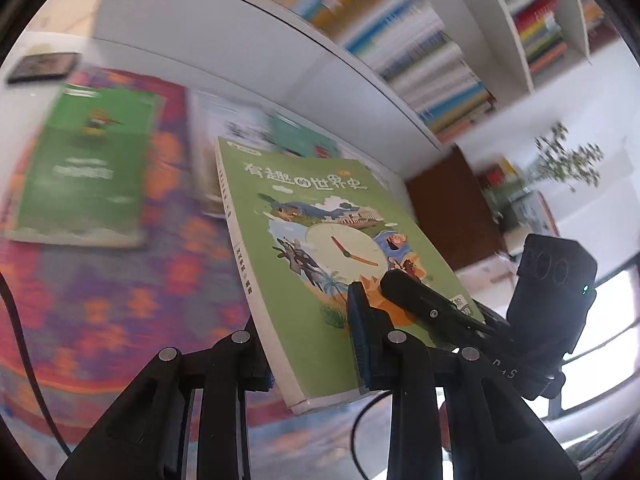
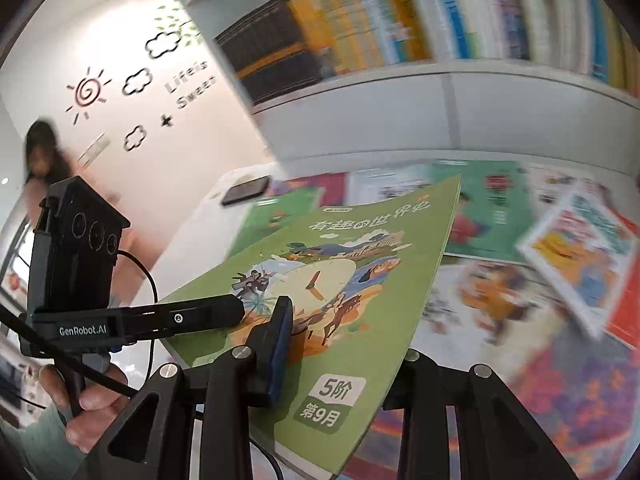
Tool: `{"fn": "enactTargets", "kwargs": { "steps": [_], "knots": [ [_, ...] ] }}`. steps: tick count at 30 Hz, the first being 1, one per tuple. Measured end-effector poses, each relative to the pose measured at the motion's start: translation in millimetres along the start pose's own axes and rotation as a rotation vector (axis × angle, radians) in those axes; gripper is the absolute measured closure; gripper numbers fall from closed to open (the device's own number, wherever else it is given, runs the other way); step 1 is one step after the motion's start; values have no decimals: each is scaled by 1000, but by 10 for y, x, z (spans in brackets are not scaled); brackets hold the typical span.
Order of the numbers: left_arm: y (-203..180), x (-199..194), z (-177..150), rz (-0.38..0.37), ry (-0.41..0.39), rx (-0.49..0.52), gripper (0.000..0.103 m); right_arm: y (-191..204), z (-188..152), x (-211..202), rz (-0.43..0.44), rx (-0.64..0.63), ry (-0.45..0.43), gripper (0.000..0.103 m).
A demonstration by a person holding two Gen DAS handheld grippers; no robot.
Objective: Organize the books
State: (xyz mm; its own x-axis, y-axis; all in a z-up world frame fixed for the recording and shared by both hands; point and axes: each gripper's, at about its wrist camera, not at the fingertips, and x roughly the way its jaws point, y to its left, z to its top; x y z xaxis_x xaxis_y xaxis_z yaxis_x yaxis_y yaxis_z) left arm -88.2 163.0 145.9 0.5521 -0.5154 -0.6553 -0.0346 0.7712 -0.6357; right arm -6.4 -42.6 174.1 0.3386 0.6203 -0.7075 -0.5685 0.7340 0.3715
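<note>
A green book with a clock picture on its cover (image 1: 320,240) is held up in the air, tilted, above the table. My left gripper (image 1: 312,344) is shut on its lower edge near the spine. My right gripper (image 2: 340,344) is shut on the same book (image 2: 352,280) at its other lower corner. In the left wrist view the right gripper's finger (image 1: 424,300) lies on the cover. In the right wrist view the left gripper's finger (image 2: 192,316) reaches in from the left.
Several loose books lie on a patterned cloth (image 1: 112,300), among them another green book (image 1: 84,172) and a tilted colourful one (image 2: 580,256). A white bookshelf (image 2: 440,80) full of books stands behind. A phone (image 2: 246,190) lies on the table. A person (image 2: 44,156) stands at far left.
</note>
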Motion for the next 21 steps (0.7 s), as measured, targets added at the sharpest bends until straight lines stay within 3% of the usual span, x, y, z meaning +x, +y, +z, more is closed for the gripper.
{"fn": "enactTargets", "kwargs": {
  "steps": [7,13,21],
  "knots": [
    [640,-158,105,-16,-33,-104,77,447,162,707,24,-34,67,71],
    [1024,-199,282,-32,-69,-149,77,576,365,1103,24,-50,92,70],
    [1549,-226,517,11,-107,-200,77,739,612,1758,62,-68,121,70]
  ]
}}
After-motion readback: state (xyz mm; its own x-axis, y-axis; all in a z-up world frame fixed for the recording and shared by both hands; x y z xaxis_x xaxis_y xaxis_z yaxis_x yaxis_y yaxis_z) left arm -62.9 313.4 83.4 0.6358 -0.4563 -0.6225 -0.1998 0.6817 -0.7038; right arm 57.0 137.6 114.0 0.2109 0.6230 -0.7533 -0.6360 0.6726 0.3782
